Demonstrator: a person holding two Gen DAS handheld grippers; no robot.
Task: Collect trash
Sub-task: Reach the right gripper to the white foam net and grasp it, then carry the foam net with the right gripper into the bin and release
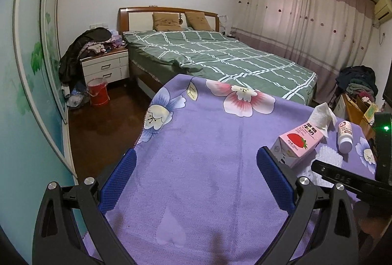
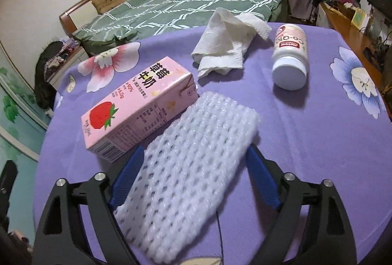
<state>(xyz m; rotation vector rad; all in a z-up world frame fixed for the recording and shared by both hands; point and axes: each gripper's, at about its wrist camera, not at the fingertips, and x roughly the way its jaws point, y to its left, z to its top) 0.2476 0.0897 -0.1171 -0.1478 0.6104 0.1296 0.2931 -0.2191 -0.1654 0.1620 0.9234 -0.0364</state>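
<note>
On the purple flowered cloth [image 2: 306,142] lie a white foam net [image 2: 191,155], a pink strawberry milk carton [image 2: 137,106] on its side, a crumpled paper towel [image 2: 225,44] and a white pill bottle [image 2: 290,59] on its side. My right gripper [image 2: 194,150] stands open low over the cloth, with the near half of the foam net between its blue pads [image 2: 259,179]. The net rests on the cloth. My left gripper [image 1: 197,151] is open over bare cloth to the left of the carton [image 1: 297,142], with nothing between its fingers.
A red bucket with a plastic liner [image 1: 98,92] stands on the dark floor by the white nightstand [image 1: 105,66]. The green checked bed [image 1: 220,59] lies beyond the cloth's far edge. Piled clothes and a wooden shelf [image 2: 343,13] are on the right.
</note>
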